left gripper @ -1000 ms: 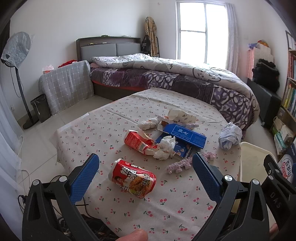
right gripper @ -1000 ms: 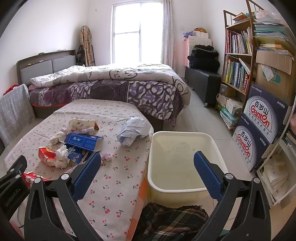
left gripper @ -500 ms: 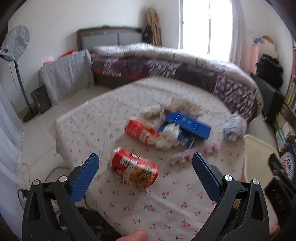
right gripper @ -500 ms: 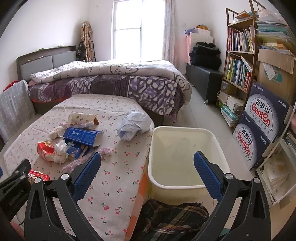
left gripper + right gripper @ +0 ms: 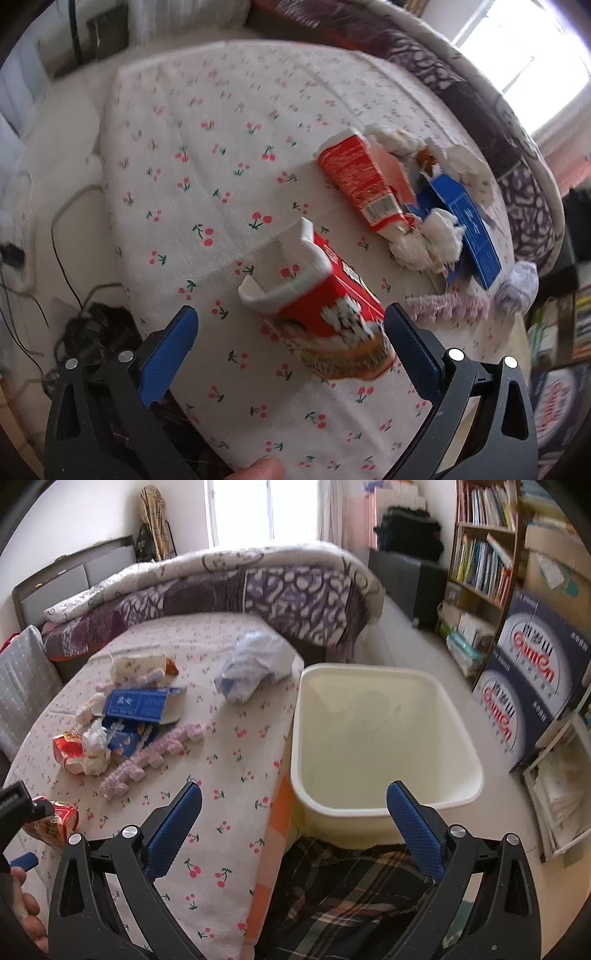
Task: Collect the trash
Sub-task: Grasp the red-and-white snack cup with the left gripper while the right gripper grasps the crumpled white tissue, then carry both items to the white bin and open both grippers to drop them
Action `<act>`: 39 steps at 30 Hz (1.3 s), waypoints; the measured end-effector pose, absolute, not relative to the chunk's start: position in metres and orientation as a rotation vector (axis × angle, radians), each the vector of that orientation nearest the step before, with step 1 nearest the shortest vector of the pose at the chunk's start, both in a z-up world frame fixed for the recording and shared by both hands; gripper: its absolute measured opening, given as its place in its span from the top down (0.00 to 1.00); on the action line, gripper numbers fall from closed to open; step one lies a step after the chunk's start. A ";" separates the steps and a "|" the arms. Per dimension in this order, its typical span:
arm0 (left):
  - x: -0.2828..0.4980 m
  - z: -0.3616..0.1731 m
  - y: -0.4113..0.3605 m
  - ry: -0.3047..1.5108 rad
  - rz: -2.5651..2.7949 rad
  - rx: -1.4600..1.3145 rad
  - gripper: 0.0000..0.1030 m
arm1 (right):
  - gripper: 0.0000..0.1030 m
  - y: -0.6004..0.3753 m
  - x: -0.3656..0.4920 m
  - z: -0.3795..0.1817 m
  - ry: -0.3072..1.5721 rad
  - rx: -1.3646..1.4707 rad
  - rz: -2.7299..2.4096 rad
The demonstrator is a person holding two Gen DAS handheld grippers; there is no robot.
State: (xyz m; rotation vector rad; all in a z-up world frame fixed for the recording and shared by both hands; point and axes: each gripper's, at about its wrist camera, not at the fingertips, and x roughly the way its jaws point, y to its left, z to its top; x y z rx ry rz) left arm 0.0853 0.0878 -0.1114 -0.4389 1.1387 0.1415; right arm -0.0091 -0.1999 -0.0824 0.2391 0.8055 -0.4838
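Observation:
A crushed red noodle cup [image 5: 325,314] lies on its side on the cherry-print tablecloth [image 5: 207,177]. My left gripper [image 5: 290,334] is open, tilted down over it, with the cup between the blue pads and apart from them. Beyond lie a red carton [image 5: 358,184], crumpled white tissue [image 5: 428,240], a blue box [image 5: 469,221], a pink fuzzy strip [image 5: 443,306] and a bluish-white wad [image 5: 517,284]. My right gripper [image 5: 293,812] is open and empty, above the table edge beside a cream bin [image 5: 376,738]. The cup [image 5: 55,819] shows at its left.
The cream bin stands on the floor at the table's right edge; nothing shows inside it. A bed with a purple quilt [image 5: 258,587] lies beyond the table. A bookshelf [image 5: 480,554] and stacked blue-and-white boxes [image 5: 524,686] stand on the right. Cables [image 5: 62,258] lie on the floor left of the table.
My left gripper has dropped and tilted down toward the red noodle cup, which now lies between its open fingers. My right gripper has shifted slightly and stays open.

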 end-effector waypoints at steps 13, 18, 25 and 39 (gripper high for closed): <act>0.120 -0.134 0.079 1.273 0.257 -0.689 0.06 | 0.07 -0.221 0.007 -0.100 0.872 0.303 -0.475; 0.126 -0.131 0.071 1.261 0.219 -0.582 0.24 | 0.07 -0.233 0.024 -0.101 0.887 0.344 -0.459; 0.125 -0.127 0.072 1.218 0.127 -0.442 0.50 | 0.07 -0.263 0.076 -0.087 0.876 0.466 -0.443; 0.122 -0.125 0.095 1.155 -0.005 -0.431 0.62 | 0.10 -0.290 0.185 -0.101 0.954 0.535 -0.483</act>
